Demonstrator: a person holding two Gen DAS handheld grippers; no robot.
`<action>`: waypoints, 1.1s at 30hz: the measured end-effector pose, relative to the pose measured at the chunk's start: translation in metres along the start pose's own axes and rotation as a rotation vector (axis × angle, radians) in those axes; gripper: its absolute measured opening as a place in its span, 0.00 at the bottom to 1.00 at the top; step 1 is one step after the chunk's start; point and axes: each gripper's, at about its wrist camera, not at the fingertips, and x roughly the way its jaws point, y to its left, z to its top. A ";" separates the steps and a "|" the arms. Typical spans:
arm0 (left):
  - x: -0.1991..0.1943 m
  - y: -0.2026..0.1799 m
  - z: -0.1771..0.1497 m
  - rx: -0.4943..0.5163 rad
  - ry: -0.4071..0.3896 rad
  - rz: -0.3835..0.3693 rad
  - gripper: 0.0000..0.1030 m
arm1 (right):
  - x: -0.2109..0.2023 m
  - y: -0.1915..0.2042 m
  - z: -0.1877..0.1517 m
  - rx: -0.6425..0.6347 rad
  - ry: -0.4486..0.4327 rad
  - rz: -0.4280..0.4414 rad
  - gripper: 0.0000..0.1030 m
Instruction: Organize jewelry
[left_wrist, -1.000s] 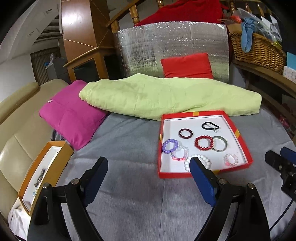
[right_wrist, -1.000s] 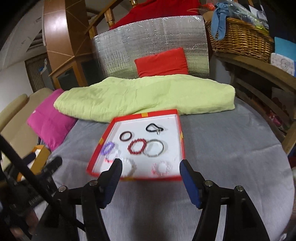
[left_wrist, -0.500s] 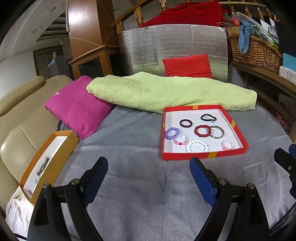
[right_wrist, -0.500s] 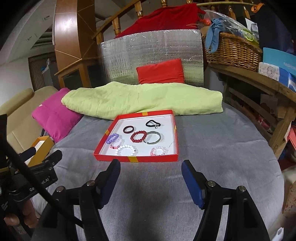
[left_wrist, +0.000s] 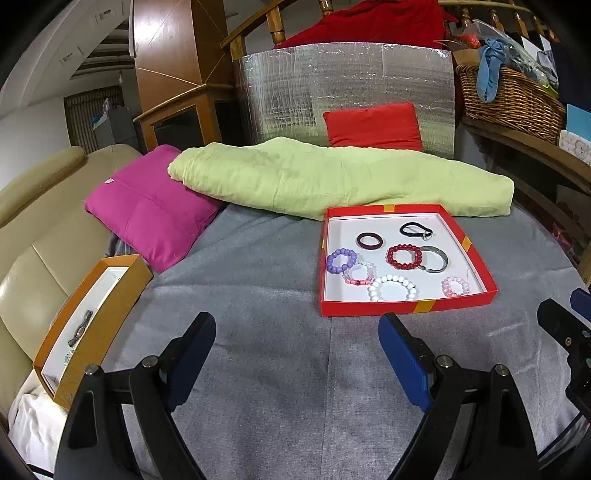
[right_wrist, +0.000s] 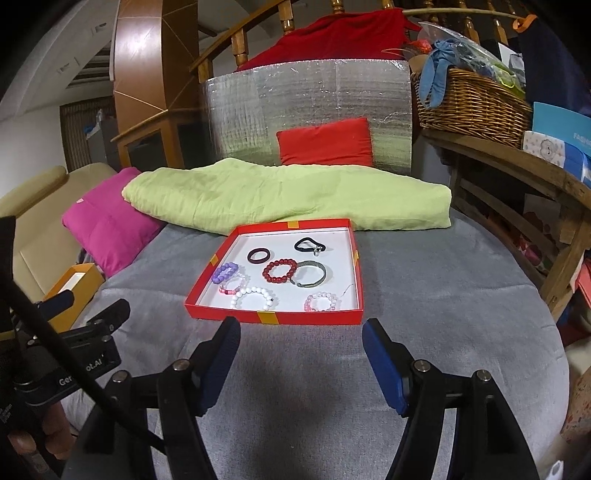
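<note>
At the lower left of the left wrist view an orange box (left_wrist: 92, 325) leans at the edge of the grey blanket (left_wrist: 258, 350), against the beige sofa (left_wrist: 33, 266); a dark metal piece (left_wrist: 79, 328) lies on its white lining. The left tongs (left_wrist: 295, 347) hang low in the middle of that frame, jaws spread wide, with nothing between them. Just above and to the right sits the red tray (left_wrist: 406, 308), flat on the blanket, in front of the green quilt (left_wrist: 332, 181).

The bracelets in the tray look light and small. The beaded ones, probably strung on elastic, should give under a squeeze and could roll or slip, so a pinch across one side of the ring seems best. The purple bracelet (left_wrist: 341, 260) touches the pink-and-clear one (left_wrist: 358, 275); the white bracelet (left_wrist: 393, 288) lies near the front wall. The dark red ring (left_wrist: 369, 240) looks stiff and smooth. The red beads (left_wrist: 404, 256) touch the grey metal bangle (left_wrist: 436, 258), which is rigid and likely slippery. The black loop (left_wrist: 415, 229) sits at the back, the small pink bracelet (left_wrist: 456, 286) at the front right.

In the right wrist view the right tongs (right_wrist: 301, 349) are likewise wide apart and hold nothing, just short of the tray's front wall.
</note>
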 end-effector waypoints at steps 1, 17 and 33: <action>0.000 0.000 0.000 0.001 0.000 0.000 0.87 | 0.001 0.000 0.000 0.002 0.001 0.001 0.70; 0.000 -0.002 0.000 0.007 0.002 0.003 0.87 | 0.002 -0.002 -0.002 0.001 0.001 0.000 0.70; 0.008 0.000 0.000 0.014 0.015 0.008 0.87 | 0.012 -0.006 -0.003 0.003 0.008 -0.008 0.70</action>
